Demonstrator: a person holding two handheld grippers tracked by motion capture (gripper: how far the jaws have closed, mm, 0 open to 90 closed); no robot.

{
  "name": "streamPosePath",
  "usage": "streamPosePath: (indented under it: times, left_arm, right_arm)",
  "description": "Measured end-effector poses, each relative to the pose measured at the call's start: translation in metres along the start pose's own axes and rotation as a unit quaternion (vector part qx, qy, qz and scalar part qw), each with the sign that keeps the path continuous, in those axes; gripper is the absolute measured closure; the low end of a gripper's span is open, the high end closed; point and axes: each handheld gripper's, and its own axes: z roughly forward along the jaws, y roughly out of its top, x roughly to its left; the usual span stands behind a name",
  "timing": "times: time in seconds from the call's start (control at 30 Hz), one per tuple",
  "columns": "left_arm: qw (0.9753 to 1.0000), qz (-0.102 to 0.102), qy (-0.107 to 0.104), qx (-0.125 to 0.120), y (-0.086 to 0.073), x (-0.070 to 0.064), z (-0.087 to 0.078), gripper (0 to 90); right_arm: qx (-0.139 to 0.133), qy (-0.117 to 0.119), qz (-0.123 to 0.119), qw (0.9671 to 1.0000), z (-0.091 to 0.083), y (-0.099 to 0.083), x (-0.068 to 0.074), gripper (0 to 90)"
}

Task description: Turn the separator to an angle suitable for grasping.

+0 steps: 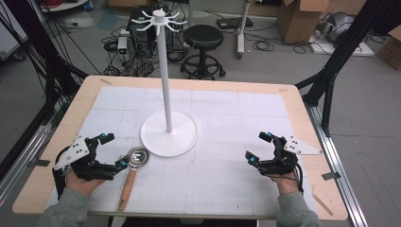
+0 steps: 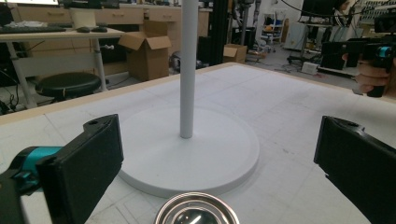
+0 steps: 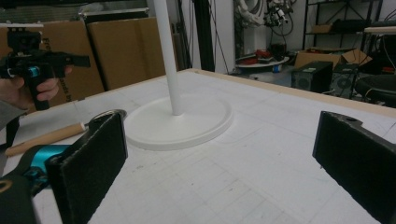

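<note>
A white hook stand [image 1: 169, 134] rises from a round base in the middle of the table, with hooks at the top of its pole [image 1: 166, 80]. A small metal strainer [image 1: 137, 156] with a wooden handle [image 1: 127, 187] lies on the mat just left of the base. My left gripper [image 1: 115, 151] is open, its jaws on either side of the strainer's left rim without touching it. In the left gripper view the metal bowl [image 2: 196, 212] sits low between the wide jaws, the base [image 2: 205, 154] beyond. My right gripper [image 1: 257, 147] rests open on the right, holding nothing.
A white gridded mat [image 1: 227, 118] covers the wooden table [image 1: 302, 109]. Off the far edge stand a black stool [image 1: 203, 38], cables and cardboard boxes [image 1: 298, 19]. In the right gripper view the stand's base [image 3: 182, 121] and the wooden handle [image 3: 46, 138] lie ahead.
</note>
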Motion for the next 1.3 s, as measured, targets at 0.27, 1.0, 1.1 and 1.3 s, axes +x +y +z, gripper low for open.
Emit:
streamPosePath:
  times: [0.27,1.0,1.1,1.3]
  left_arm:
    - [1.0,0.008,0.0,0.001,0.0,0.0,0.001,1.8]
    - [0.9978,0.046,-0.006,0.048,-0.003,-0.01,-0.006,55.8]
    - [0.9973,0.046,-0.004,0.058,-0.003,-0.012,-0.007,70.5]
    - [0.9959,0.027,0.009,0.086,-0.004,-0.012,-0.012,87.9]
  right_arm:
    - [0.004,0.008,-0.008,0.9999,0.001,0.0,0.001,2.2]
    - [0.022,0.009,-0.026,0.9994,0.006,0.001,0.007,2.2]
    - [0.025,0.01,-0.027,0.9993,0.006,0.001,0.009,2.2]
    - [0.029,0.01,-0.032,0.999,0.007,0.0,0.009,2.2]
